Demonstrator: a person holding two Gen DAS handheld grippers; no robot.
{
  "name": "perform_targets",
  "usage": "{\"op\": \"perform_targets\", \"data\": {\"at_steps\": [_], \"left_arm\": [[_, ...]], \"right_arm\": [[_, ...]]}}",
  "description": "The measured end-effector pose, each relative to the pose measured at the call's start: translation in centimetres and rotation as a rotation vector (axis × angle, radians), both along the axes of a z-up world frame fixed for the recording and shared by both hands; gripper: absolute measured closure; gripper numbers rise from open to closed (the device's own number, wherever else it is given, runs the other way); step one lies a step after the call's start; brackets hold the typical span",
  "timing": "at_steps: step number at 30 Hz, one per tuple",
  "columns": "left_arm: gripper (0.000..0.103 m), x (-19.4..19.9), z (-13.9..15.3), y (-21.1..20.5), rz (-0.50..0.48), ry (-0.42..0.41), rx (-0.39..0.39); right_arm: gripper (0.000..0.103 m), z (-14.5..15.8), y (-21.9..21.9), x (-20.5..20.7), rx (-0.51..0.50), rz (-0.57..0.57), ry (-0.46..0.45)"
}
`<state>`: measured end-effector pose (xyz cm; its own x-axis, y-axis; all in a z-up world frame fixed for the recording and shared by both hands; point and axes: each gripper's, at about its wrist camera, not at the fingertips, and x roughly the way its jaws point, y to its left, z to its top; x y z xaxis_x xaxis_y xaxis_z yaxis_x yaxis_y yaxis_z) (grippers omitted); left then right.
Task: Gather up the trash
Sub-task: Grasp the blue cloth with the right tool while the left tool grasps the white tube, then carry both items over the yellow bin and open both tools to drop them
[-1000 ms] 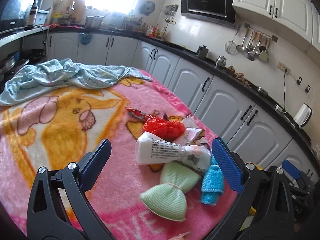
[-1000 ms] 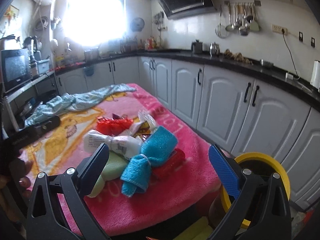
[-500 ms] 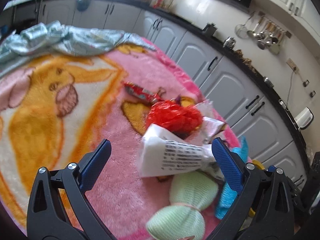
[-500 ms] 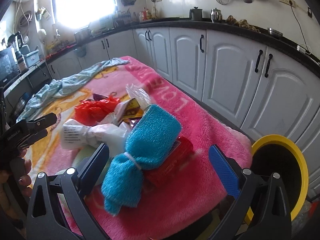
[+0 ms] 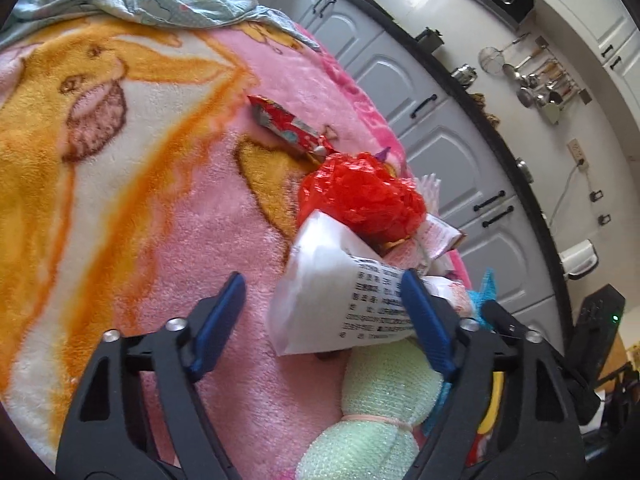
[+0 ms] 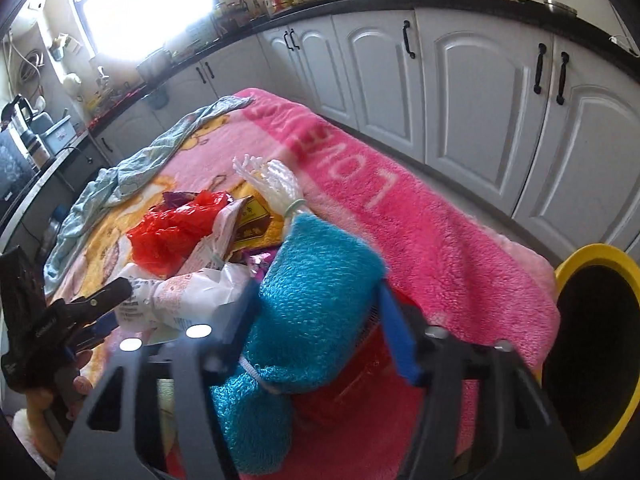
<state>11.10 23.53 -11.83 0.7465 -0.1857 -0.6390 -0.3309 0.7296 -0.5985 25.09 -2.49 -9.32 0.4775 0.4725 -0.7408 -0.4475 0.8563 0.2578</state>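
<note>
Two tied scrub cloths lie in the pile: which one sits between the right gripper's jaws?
The blue cloth: the right gripper is closing around its upper half. The pale green cloth lies apart, below the white packet.

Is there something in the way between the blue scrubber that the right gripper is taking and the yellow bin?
Nothing visible blocks it. The right gripper is closing, with the blue scrubber between its jaws. From there to the yellow bin at the table's edge lies only bare pink blanket. The rest of the trash lies on the other side.
</note>
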Motion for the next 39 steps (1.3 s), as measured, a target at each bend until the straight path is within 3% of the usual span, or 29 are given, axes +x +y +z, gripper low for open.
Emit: {"op": "perform_targets", "data": {"at_steps": [1, 2, 4, 7, 12, 23, 39], "left_arm": [[0.044, -0.2, 0.2, -0.1, -0.003, -0.009, 0.000], [0.051, -0.2, 0.3, -0.2, -0.008, -0.014, -0.001], [0.056, -0.7, 0.8, -0.2, -0.005, -0.027, 0.008], [0.067, -1.0, 1.3, -0.4, -0.011, -0.054, 0.006], [0.083, -2.0, 3.0, -0.9, -0.038, -0.113, 0.019], [0.091, -3.3, 8.8, -4.1, -0.121, -0.250, 0.120], [0.093, -2.5, 15.3, -11.7, -0.294, -0.401, 0.192]], "right_arm": [[0.068, 0.1, 0.0, 0.0, 0.006, 0.006, -0.002], [0.072, 0.3, -0.1, 0.0, 0.013, 0.012, -0.005], [0.083, 0.5, -0.5, -0.1, 0.032, 0.018, -0.002], [0.089, 1.1, -1.2, -0.4, 0.068, 0.022, -0.004], [0.090, 2.1, -1.4, -1.3, 0.106, 0.041, -0.011], [0.090, 5.3, -2.6, -3.4, 0.191, 0.078, -0.038], [0.090, 12.2, -11.1, -4.4, 0.273, -0.024, -0.199]]}}
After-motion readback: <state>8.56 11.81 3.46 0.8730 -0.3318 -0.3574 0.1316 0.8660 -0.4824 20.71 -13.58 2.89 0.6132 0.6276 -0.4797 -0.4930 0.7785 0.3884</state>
